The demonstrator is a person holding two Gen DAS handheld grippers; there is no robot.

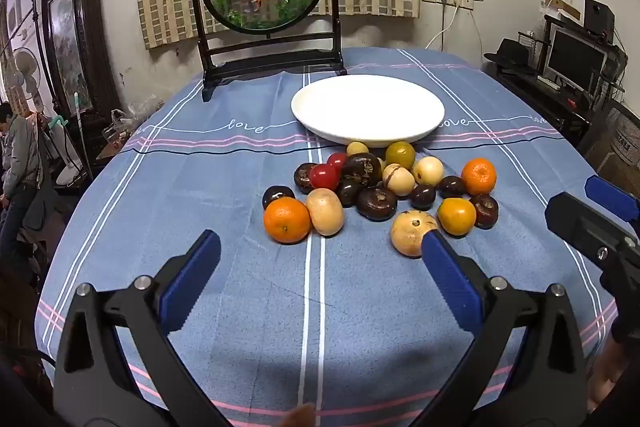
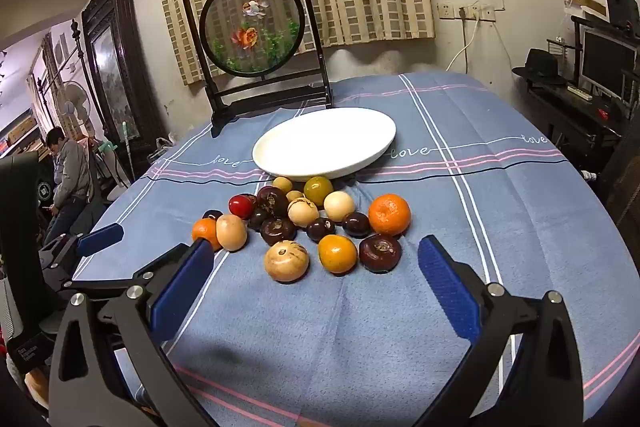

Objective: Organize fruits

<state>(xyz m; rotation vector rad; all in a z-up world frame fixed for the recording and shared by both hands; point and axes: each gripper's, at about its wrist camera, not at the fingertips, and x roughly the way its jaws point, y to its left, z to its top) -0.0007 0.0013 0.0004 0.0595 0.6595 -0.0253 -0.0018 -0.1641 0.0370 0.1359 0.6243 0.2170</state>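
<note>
Fruits heaped beside white plate — both grippers (fingers wide) empty.

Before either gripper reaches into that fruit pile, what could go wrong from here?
1. The round fruits lie touching in a tight pile on the cloth; wide-open fingers entering may knock neighbours rolling.
2. The white plate sits behind the pile, so every carry passes over the remaining fruit.
3. Left gripper and right gripper face the same pile and may collide.
</note>
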